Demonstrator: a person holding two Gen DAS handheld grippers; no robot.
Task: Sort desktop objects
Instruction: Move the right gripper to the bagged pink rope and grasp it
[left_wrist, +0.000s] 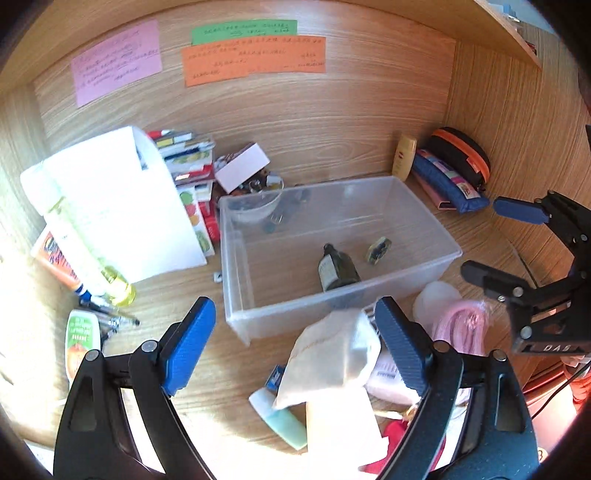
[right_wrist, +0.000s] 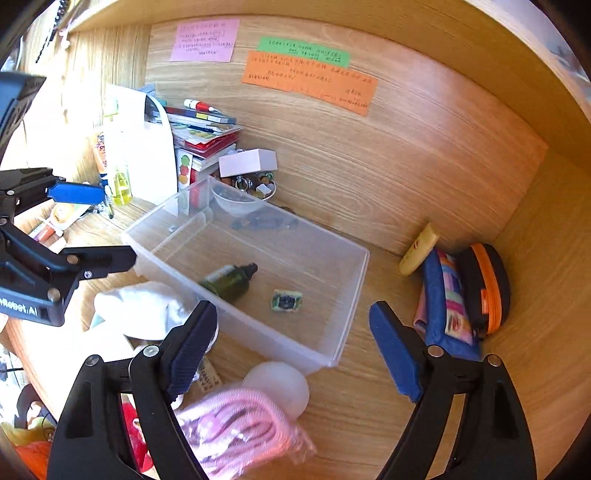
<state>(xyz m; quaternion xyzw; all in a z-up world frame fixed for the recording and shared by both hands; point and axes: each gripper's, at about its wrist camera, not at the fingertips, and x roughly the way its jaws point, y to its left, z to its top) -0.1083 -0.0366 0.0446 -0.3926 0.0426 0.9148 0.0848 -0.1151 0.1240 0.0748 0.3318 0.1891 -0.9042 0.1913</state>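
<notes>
A clear plastic bin (left_wrist: 236, 321) (right_wrist: 258, 332) stands in the middle of the wooden desk. A dark green bottle (left_wrist: 336, 269) (right_wrist: 229, 280) and a small square item (left_wrist: 378, 250) (right_wrist: 287, 300) lie inside it. My left gripper (left_wrist: 295, 343) (right_wrist: 92, 227) hovers open over the bin's near left corner, above a white cloth pouch (left_wrist: 332, 354) (right_wrist: 144, 306). My right gripper (right_wrist: 293, 349) (left_wrist: 498, 242) is open above the bin's near right side, with nothing between its fingers. Below it lie a pink cable bag (right_wrist: 240, 424) (left_wrist: 461, 325) and a white round object (right_wrist: 280, 384).
A white file holder (left_wrist: 122, 203), stacked books and a bowl of trinkets (left_wrist: 255, 206) stand left of and behind the bin. Pens (left_wrist: 110, 317) and tubes lie front left. A yellow bottle (right_wrist: 419, 251), blue pencil case (right_wrist: 443, 295) and black-orange pouch (right_wrist: 487, 284) fill the right corner.
</notes>
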